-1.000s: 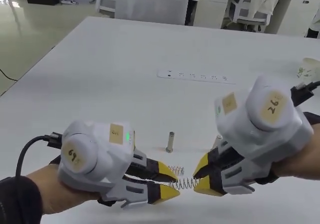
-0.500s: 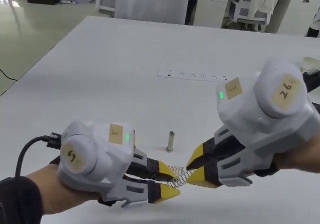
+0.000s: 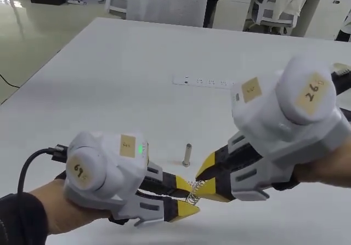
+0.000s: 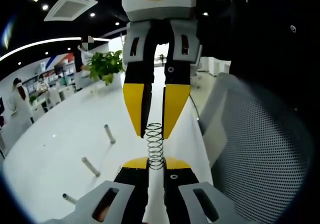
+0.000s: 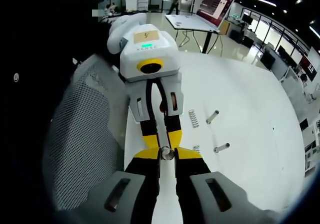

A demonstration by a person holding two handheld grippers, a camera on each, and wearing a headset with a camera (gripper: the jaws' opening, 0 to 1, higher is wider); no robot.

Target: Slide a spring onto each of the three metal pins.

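Low in the centre of the head view, the left gripper [image 3: 189,198] and right gripper [image 3: 198,180] meet tip to tip, jaws nearly closed, seemingly pinching opposite ends of one small coil spring [image 3: 192,192]. It looks light and bendy, best held near an end. Just above stands an upright metal pin [image 3: 187,154].

In the head view the spring [image 3: 193,189] is mostly hidden between the yellow tips of the left gripper [image 3: 189,198] and the right gripper [image 3: 204,180]; a few coils show. Whether the right gripper's jaws press it or merely flank it cannot be told. The power strip [image 3: 205,82] loses its right end behind the right gripper's housing. In the right gripper view a coiled scrap [image 5: 196,148] beside a pin [image 5: 221,147] is too small to tell.
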